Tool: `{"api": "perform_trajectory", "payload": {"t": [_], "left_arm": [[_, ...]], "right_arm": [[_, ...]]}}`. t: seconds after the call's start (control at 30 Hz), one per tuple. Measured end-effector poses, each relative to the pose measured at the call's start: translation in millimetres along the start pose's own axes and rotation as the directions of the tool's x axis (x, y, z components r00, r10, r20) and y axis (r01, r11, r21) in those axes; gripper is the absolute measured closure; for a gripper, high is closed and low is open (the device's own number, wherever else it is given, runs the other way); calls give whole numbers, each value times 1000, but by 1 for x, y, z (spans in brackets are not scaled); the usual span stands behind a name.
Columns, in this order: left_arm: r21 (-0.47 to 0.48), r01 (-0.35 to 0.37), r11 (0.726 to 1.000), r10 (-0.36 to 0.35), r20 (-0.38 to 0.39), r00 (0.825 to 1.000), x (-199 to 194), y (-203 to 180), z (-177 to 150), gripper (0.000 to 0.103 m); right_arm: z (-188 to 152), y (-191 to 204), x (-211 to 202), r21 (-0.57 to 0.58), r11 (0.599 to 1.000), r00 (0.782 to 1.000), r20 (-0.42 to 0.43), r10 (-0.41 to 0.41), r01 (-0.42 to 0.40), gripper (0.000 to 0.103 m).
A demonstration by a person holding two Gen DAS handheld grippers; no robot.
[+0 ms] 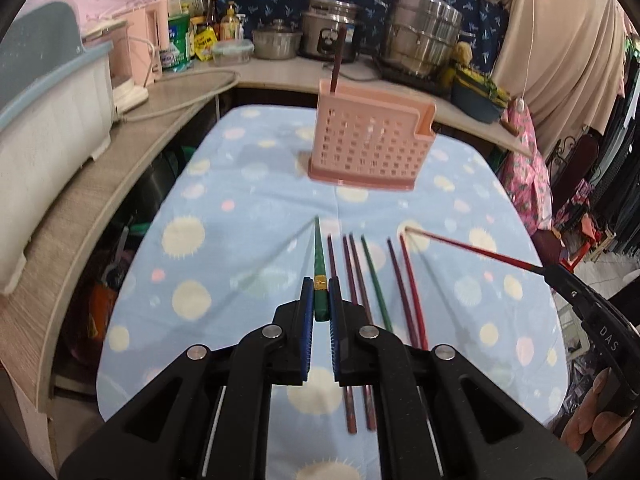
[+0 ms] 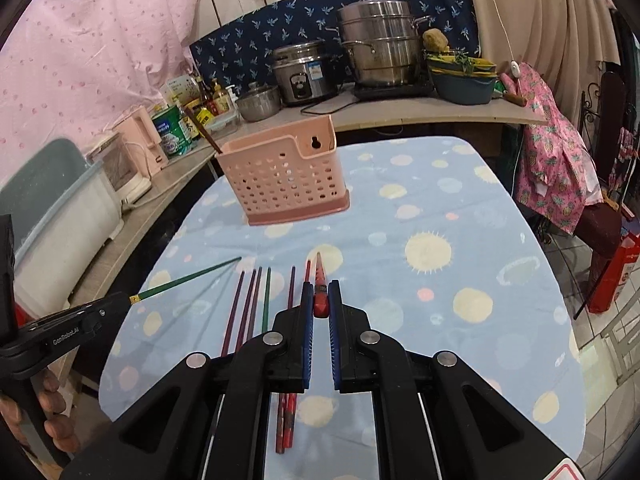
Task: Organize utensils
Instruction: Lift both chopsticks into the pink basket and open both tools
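My left gripper (image 1: 320,300) is clamped on a green chopstick (image 1: 319,256), lifted off the cloth (image 1: 248,200). My right gripper (image 2: 321,300) pinches a red chopstick (image 2: 320,276), also raised. Between them, six more chopsticks (image 1: 370,280) lie side by side on the near cloth. The pink holder (image 1: 370,144) stands at the far middle, one dark chopstick (image 1: 338,60) upright in its left end.

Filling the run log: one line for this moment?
left tool: shut on green chopstick | right tool: shut on red chopstick | pink holder: one chopstick inside | six chopsticks on cloth
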State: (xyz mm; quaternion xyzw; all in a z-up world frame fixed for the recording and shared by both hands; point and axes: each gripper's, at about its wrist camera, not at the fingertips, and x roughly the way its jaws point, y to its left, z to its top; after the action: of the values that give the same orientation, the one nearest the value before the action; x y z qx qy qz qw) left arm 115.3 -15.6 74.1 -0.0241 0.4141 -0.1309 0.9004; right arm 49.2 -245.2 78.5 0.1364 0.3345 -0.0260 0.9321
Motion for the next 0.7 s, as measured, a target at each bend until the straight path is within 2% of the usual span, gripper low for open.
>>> {"api": "perform_trajectory", "payload": {"t": [0.43,0.7], "left_arm": [[-1,6,1000,-6,119,993,0,-12,96,96],[-3,39,999,-37,214,976,-19,-22,150,96]], "right_arm": [[78,0,15,4,1000,995,100,13,-14,96],[125,11,11,-8,999,982,184,43,-42,96]]}}
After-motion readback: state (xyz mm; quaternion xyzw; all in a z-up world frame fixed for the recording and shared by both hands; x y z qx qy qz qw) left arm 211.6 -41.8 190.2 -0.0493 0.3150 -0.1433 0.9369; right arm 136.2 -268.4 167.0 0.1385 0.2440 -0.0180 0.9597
